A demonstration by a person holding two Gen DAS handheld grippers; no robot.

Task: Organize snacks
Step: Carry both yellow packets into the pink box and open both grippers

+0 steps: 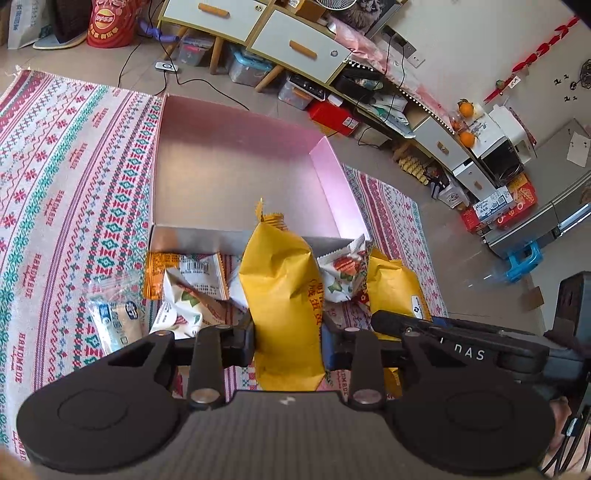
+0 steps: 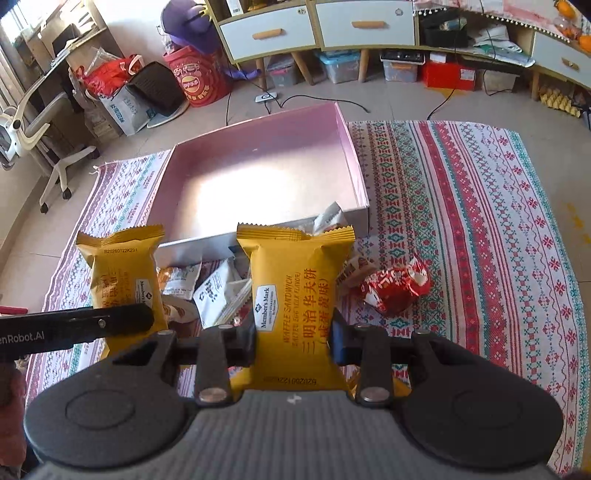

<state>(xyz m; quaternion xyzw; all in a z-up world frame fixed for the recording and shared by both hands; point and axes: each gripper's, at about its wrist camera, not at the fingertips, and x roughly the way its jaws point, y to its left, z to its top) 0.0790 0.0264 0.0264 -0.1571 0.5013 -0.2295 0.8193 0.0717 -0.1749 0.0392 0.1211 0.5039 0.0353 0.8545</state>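
Note:
My left gripper [image 1: 288,338] is shut on a yellow snack packet [image 1: 280,288], which stands upright between its pads just short of the pink box [image 1: 236,158]. My right gripper [image 2: 293,339] is shut on a second yellow waffle-sandwich packet [image 2: 291,291], held the same way. Each view shows the other gripper's packet beside it: one [image 1: 395,288] to the right and one [image 2: 122,273] to the left. The box's floor is bare. Several white and orange packets [image 1: 192,291] lie heaped on the cloth in front of the box. A red wrapped snack [image 2: 397,288] lies to the right.
A patterned cloth [image 2: 480,221] covers the floor under the box. A clear-wrapped packet [image 1: 114,317] lies at the left. Behind the box stand drawer cabinets [image 2: 317,29], storage bins [image 2: 338,66], a red bag [image 2: 195,81] and cables [image 2: 295,99]. An office chair [image 2: 48,147] stands at the far left.

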